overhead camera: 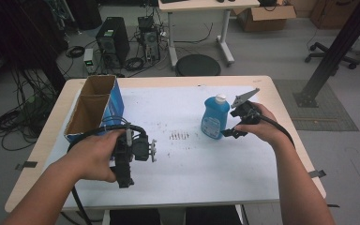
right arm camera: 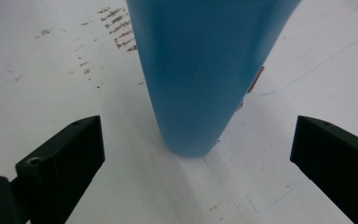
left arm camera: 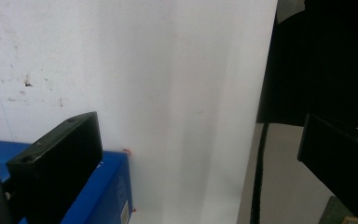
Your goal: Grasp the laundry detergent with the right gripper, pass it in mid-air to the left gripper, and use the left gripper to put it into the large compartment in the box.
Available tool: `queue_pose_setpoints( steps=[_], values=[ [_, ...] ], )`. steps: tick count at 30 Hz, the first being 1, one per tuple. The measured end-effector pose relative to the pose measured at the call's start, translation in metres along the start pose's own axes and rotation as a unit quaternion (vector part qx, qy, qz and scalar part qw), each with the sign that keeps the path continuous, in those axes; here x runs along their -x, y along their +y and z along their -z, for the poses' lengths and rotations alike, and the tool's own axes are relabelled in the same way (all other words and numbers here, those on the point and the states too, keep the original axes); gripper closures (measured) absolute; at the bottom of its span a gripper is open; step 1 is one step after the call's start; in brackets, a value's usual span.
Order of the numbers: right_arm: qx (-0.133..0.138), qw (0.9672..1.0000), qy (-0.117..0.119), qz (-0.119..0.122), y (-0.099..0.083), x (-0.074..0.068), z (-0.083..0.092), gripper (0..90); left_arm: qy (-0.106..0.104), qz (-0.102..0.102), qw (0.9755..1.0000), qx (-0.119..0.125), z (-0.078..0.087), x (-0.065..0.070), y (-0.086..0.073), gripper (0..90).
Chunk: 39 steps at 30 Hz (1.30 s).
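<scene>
Bottle (overhead camera: 215, 117) of blue liquid stands upright between the right gripper (right arm camera: 196, 154)'s spread fingers; left gripper (left arm camera: 200, 154)'s fingers spread too.

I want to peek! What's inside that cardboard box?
The box is open on top with a divider making two compartments. Only bare brown walls show; the bottoms are hidden, so anything lying low can't be seen.

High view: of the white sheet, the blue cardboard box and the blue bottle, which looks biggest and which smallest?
1. White sheet, covering most of the table.
2. Blue cardboard box, open at the top.
3. Blue bottle, clearly the smallest, standing upright beside the right tool.
</scene>
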State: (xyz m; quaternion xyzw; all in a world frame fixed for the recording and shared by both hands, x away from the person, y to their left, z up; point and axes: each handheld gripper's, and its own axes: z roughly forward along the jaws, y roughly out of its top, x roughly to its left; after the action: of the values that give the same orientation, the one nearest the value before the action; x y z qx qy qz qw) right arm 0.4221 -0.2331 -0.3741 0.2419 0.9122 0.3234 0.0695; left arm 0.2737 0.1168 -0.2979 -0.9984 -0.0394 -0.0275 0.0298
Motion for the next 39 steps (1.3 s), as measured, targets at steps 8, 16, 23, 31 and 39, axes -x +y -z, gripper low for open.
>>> queue_pose_setpoints(
  steps=[8,16,23,31,39],
  values=[
    [0.025,0.9997,-0.002,0.003,0.002,-0.004,-0.009,2.7,-0.001,-0.002,1.0000,-0.003,-0.001,0.002,0.001,0.4],
    [0.047,0.9989,-0.002,-0.004,0.001,-0.005,-0.018,2.5,-0.002,-0.003,1.0000,-0.005,-0.002,0.003,0.001,0.4],
    [0.071,0.9973,-0.009,-0.014,-0.001,-0.003,-0.021,2.3,-0.004,-0.001,1.0000,-0.005,-0.003,0.002,0.000,0.4],
    [0.096,0.9952,-0.014,-0.015,-0.004,-0.004,-0.026,2.0,-0.007,-0.003,1.0000,-0.006,-0.005,0.002,0.003,0.4],
    [0.112,0.9935,-0.013,-0.014,-0.003,-0.005,-0.031,1.9,-0.006,-0.001,1.0000,-0.007,-0.003,0.003,0.002,0.5]
  ],
)
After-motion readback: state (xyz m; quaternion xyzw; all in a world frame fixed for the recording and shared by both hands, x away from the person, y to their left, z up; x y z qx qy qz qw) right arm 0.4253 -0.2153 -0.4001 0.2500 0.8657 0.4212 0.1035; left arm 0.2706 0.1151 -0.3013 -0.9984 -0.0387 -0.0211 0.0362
